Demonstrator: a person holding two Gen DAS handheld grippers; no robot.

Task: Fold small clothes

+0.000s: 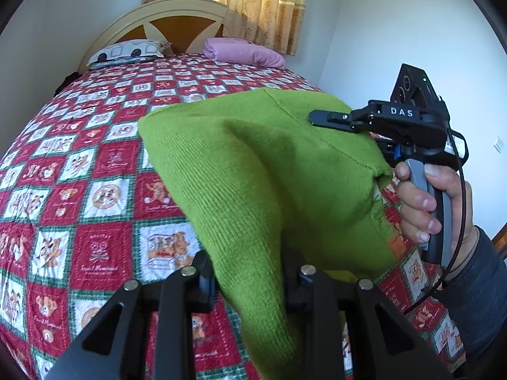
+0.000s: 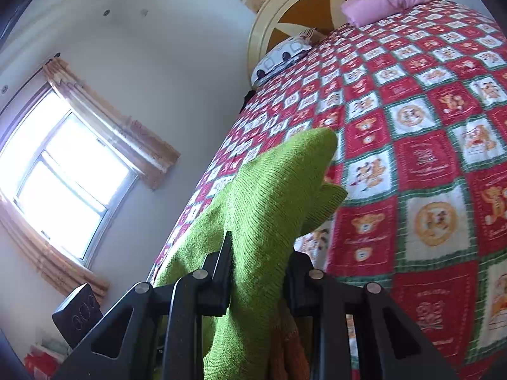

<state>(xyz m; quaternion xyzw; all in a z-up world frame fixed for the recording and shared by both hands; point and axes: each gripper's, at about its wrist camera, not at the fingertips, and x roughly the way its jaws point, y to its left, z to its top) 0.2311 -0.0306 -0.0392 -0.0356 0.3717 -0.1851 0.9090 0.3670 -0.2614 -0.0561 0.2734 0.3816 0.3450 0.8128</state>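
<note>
A small green knitted garment hangs stretched in the air above the bed, held at two places. My left gripper is shut on its near lower part, the cloth bunched between the jaws. In the left wrist view my right gripper comes in from the right, held by a hand, and pinches the garment's upper right edge. In the right wrist view my right gripper is shut on the green knit, which rises in a fold between the fingers. An orange-brown patch shows below the jaws.
A bed with a red, white and green patterned quilt fills the space below. A patterned pillow and a folded pink blanket lie at the headboard. White walls, curtains and a window surround the bed.
</note>
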